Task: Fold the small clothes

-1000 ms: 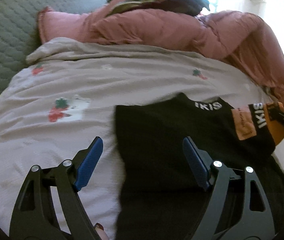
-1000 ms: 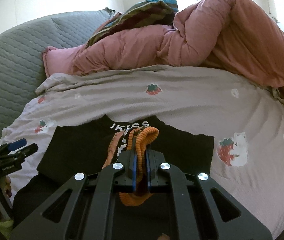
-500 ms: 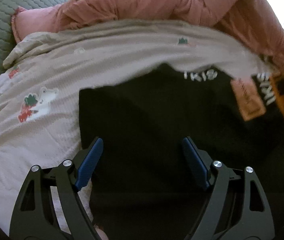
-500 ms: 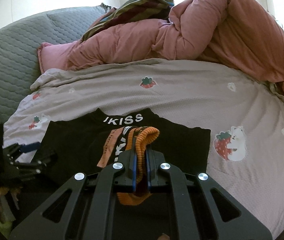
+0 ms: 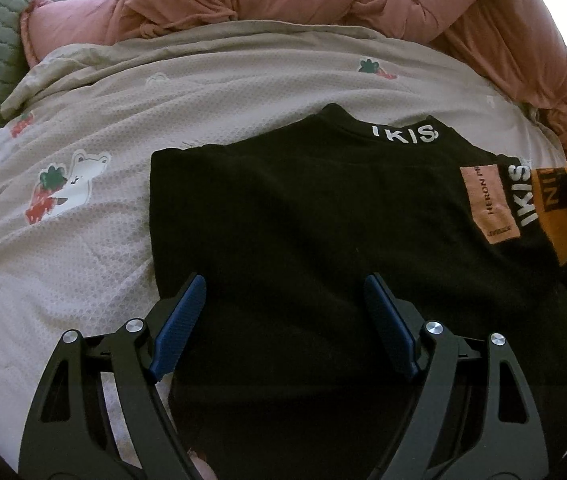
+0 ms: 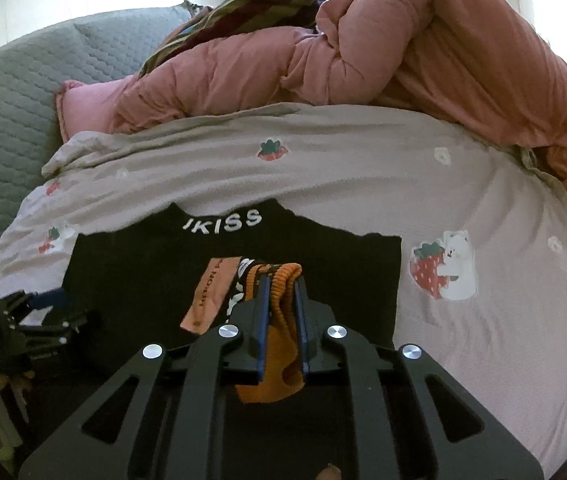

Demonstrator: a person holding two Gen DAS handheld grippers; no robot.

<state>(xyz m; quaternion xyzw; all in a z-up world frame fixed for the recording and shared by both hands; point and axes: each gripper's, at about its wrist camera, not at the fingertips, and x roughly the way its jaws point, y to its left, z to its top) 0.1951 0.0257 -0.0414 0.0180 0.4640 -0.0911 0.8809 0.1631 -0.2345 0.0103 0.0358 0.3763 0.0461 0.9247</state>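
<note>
A black top (image 5: 303, 216) with white "IKISS" lettering at its collar (image 6: 223, 222) lies flat on the bed sheet (image 5: 83, 248). My left gripper (image 5: 285, 292) is open, its blue fingers spread just above the top's lower left part. My right gripper (image 6: 281, 284) is shut on the sleeve's orange ribbed cuff (image 6: 283, 320) and holds the sleeve folded over the top's body. The sleeve's pink label (image 5: 487, 204) and orange cuff (image 5: 555, 216) show at the right in the left wrist view. The left gripper also shows in the right wrist view (image 6: 43, 312), at the top's left edge.
A pink duvet (image 6: 403, 52) is heaped along the back and right of the bed. A grey quilted headboard (image 6: 7, 92) stands at the left. A striped cloth (image 6: 251, 4) lies on the duvet. The sheet carries strawberry and bear prints (image 6: 441, 270).
My left gripper has moved right over the black top and stayed open. My right gripper has kept the cuff and carried the sleeve a little further over the body.
</note>
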